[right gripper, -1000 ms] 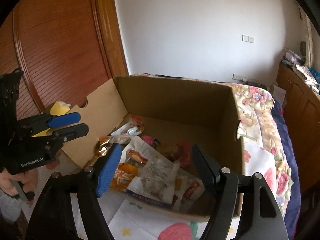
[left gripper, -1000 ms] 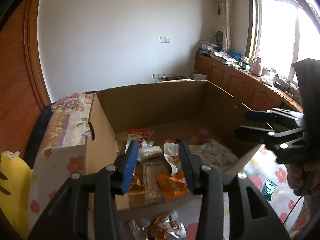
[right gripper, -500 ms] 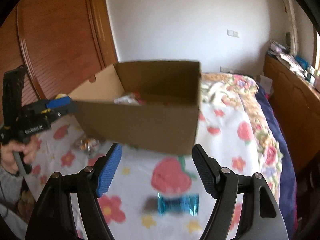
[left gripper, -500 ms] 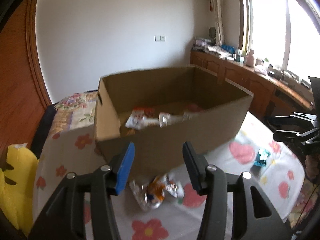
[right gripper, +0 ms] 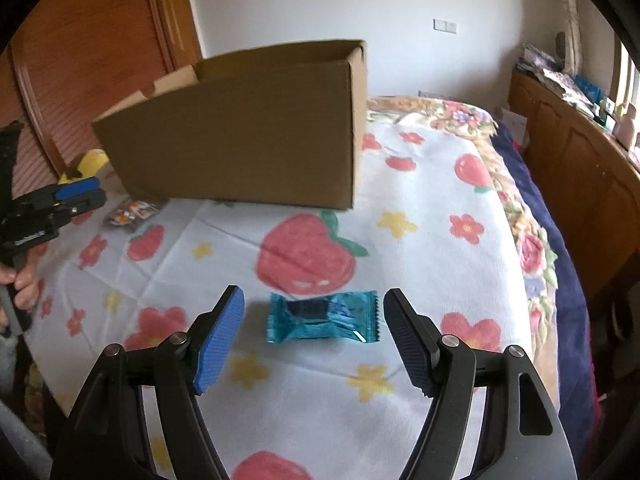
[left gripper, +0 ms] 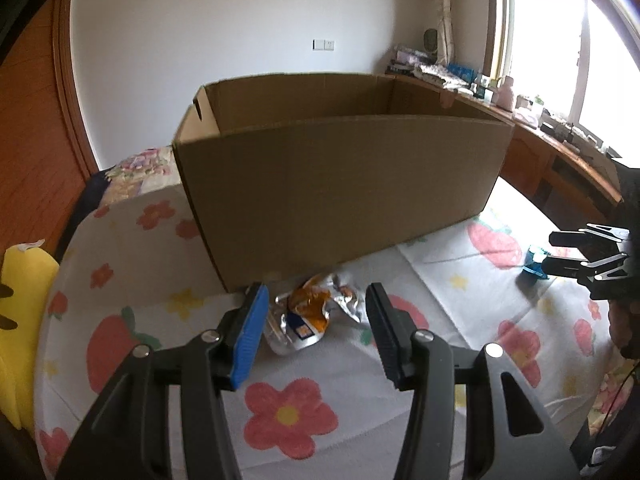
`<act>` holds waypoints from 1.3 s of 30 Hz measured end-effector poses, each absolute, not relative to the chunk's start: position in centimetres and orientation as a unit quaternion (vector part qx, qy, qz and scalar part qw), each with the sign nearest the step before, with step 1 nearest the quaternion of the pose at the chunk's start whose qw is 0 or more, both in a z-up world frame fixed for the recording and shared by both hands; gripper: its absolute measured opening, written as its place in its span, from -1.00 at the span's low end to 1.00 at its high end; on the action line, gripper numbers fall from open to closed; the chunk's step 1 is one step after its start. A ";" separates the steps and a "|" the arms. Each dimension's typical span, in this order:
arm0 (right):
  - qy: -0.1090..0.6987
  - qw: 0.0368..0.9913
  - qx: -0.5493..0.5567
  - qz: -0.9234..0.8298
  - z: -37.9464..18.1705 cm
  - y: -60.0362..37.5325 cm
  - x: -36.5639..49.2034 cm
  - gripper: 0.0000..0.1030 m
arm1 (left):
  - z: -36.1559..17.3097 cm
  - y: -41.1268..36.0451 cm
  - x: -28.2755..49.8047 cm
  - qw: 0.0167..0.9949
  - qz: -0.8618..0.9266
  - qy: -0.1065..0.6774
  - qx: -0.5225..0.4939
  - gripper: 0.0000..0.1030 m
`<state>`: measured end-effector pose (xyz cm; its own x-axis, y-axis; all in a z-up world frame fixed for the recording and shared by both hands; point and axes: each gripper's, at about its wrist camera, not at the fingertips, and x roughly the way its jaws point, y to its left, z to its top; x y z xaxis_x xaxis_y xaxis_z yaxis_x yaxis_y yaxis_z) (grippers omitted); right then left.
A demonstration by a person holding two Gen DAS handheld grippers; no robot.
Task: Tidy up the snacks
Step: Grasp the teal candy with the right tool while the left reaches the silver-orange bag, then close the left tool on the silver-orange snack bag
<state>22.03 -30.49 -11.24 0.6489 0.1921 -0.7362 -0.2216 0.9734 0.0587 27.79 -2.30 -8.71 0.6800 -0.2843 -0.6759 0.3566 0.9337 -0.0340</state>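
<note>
A crumpled silver and orange snack packet (left gripper: 308,316) lies on the flowered cloth just in front of the cardboard box (left gripper: 340,184). My left gripper (left gripper: 315,292) hangs open over it, a finger on each side, pads not touching. A teal foil packet (right gripper: 324,318) lies flat on the cloth between the open jaws of my right gripper (right gripper: 315,294), with gaps on both sides. The box (right gripper: 240,140) stands behind; its inside is hidden from both views. The right wrist view also shows the left gripper (right gripper: 80,196) and the silver packet (right gripper: 130,212) at the left.
A yellow plush toy (left gripper: 20,308) sits at the cloth's left edge. A wooden cabinet (left gripper: 560,152) with clutter on top runs under the window at the right. A dark blue blanket (right gripper: 560,280) drops off the cloth's right edge. A hand (right gripper: 24,288) grips the left tool.
Both grippers have drawn back from above the box and come down toward the cloth. The box's contents have gone out of sight. The left jaws stand wider than a second ago.
</note>
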 end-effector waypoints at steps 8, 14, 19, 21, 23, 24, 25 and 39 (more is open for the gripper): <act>0.426 0.898 -0.027 0.105 -12.8 -30.6 22.9 0.44 | -9.4 -2.4 28.4 0.914 -0.164 0.369 0.050 0.00; 0.427 0.898 -0.040 0.102 -13.1 -30.1 23.0 0.42 | -10.1 -2.4 29.2 0.909 -0.160 0.382 0.049 0.02; 0.417 0.902 -0.052 0.099 -13.1 -29.8 22.5 -0.11 | -10.5 -2.0 29.9 0.907 -0.157 0.390 0.039 0.04; 0.413 0.903 -0.052 0.104 -13.1 -29.8 22.2 -0.27 | -10.8 -2.0 30.0 0.905 -0.156 0.394 0.041 0.04; 0.411 0.904 -0.049 0.109 -13.1 -29.8 22.1 -0.58 | -11.1 -2.1 30.2 0.902 -0.157 0.400 0.043 0.04; 0.410 0.904 -0.048 0.113 -13.1 -29.9 22.1 -0.63 | -11.2 -2.2 30.2 0.901 -0.158 0.401 0.042 0.04; 0.410 0.904 -0.048 0.113 -13.1 -29.9 22.1 -0.63 | -11.4 -2.2 30.4 0.900 -0.159 0.404 0.042 0.05; 0.410 0.903 -0.034 0.124 -13.1 -30.0 22.2 -0.71 | -12.0 -3.1 31.3 0.891 -0.159 0.425 0.030 0.34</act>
<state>22.20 -30.05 -13.09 0.6323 0.1966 -0.7494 -0.2525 0.9668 0.0406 31.31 -3.14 -11.99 0.5879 -0.2577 -0.7668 0.3085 0.9477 -0.0820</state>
